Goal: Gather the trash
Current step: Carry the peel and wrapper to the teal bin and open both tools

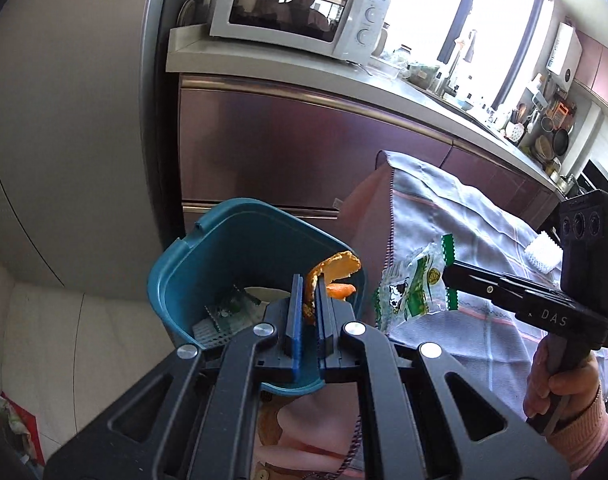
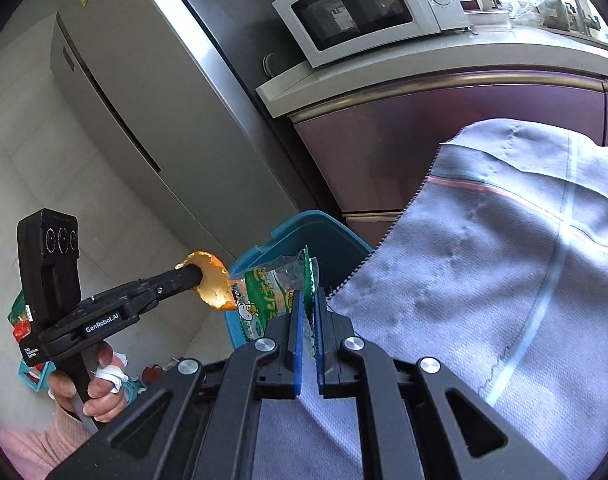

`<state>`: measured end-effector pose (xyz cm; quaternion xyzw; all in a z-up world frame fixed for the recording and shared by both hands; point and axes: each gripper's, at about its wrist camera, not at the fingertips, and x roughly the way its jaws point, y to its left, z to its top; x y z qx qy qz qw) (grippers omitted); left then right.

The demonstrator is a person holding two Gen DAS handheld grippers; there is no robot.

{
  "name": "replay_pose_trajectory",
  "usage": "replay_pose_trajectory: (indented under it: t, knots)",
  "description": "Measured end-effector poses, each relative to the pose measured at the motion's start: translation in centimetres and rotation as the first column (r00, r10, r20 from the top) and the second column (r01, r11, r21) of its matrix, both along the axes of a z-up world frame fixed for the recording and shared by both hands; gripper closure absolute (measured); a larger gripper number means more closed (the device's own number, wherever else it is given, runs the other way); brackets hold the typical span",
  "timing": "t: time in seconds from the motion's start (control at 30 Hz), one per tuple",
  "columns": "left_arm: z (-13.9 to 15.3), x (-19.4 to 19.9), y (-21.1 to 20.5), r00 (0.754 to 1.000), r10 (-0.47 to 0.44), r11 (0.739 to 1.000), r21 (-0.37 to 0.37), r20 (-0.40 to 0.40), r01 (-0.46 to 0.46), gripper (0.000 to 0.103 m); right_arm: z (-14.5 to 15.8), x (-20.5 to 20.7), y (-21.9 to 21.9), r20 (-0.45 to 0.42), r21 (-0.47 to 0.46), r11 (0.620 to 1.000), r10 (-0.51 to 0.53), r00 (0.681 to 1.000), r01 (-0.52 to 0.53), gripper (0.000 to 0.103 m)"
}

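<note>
My left gripper (image 1: 309,280) is shut on a piece of orange peel (image 1: 336,268) and holds it over the mouth of a teal bin (image 1: 192,264). The bin holds some wrappers and scraps. My right gripper (image 2: 311,295) is shut on a clear and green snack wrapper (image 2: 264,296) with a cow print, held just right of the bin's rim (image 2: 304,220). The right gripper also shows in the left wrist view (image 1: 448,270) with the wrapper (image 1: 412,292). The left gripper shows in the right wrist view (image 2: 196,276) with the peel (image 2: 214,288).
A table with a grey cloth (image 2: 484,260) lies to the right of the bin. A fridge (image 2: 144,100) stands behind on the left. A counter with maroon cabinets (image 1: 284,144) and a microwave (image 1: 300,12) runs behind. Some litter (image 2: 24,312) lies on the floor.
</note>
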<state>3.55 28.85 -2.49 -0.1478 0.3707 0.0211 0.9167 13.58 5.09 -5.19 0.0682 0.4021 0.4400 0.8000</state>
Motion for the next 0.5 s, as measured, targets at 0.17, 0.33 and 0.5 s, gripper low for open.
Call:
replay_pose_trajectory:
  t: [0.17,0.33,0.5]
  knots:
    - [-1.4,0.8,1.1,0.999,0.031,1.0,0.003,-0.023,-0.031,0.097,-0.1,0.7,2.4,0.01,-0.035,0.999,0.016,1.0,-0.016,0.099]
    - [-2.5,1.9,1.4,0.999,0.039,0.999,0.01,-0.038,-0.038,0.097,-0.9,1.3,4.5,0.011,-0.088,0.996,0.029,1.0,-0.028,0.099]
    - [-3.6,2.9,1.5,0.997,0.052,0.998,0.024,-0.065,-0.051,0.095,-2.2,1.7,6.2,-0.006,-0.131,0.991,0.027,1.0,-0.028,0.098]
